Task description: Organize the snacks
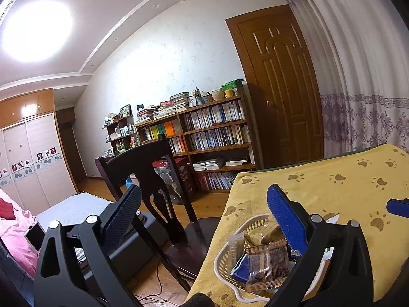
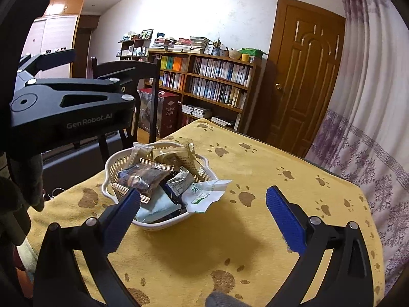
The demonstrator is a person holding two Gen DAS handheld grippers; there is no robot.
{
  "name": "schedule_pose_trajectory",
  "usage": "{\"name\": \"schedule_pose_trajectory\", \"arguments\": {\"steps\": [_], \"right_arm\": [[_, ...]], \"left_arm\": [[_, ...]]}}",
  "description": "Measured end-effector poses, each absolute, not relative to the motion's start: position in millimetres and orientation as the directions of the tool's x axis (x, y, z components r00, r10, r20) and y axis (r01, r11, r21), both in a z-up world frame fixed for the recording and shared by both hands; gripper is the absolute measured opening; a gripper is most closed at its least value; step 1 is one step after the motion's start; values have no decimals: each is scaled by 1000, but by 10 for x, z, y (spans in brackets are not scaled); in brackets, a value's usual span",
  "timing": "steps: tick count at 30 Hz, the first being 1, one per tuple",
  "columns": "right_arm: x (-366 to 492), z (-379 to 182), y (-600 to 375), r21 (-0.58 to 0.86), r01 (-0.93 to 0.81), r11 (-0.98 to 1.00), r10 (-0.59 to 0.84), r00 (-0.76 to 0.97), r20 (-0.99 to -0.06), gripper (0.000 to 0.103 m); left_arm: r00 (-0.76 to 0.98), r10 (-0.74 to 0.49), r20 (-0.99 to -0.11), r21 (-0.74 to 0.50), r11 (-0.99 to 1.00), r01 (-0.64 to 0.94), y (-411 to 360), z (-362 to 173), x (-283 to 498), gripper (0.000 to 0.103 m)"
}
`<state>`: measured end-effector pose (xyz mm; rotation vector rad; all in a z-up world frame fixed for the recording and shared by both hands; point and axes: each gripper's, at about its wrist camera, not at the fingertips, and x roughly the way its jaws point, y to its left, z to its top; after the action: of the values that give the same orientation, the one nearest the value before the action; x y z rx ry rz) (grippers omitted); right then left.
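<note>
Here the right gripper, open and empty like the left gripper, should nudge the overhanging green packet ahead into the basket.

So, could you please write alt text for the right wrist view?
A white basket heaped with wrapped snacks sits on a yellow paw-print tablecloth. The open right gripper points toward it, empty, and the left gripper hangs above the basket's left side.
</note>
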<state>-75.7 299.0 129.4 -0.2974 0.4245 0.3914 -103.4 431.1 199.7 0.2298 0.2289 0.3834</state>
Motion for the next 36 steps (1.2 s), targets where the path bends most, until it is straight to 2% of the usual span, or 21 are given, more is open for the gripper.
{"name": "schedule_pose_trajectory", "arguments": {"steps": [10,36], "right_arm": [[-819,1268,3057,-270,-405,873,266,862,-432,98],[-856,1235,3097,-310,-390,867,241,873,-425,98]], "left_arm": [[901,396,-178,265,901,-343,4304,1985,-1033,100],[902,394,-178,271,900,-340,4274,1973,-1024,100]]}}
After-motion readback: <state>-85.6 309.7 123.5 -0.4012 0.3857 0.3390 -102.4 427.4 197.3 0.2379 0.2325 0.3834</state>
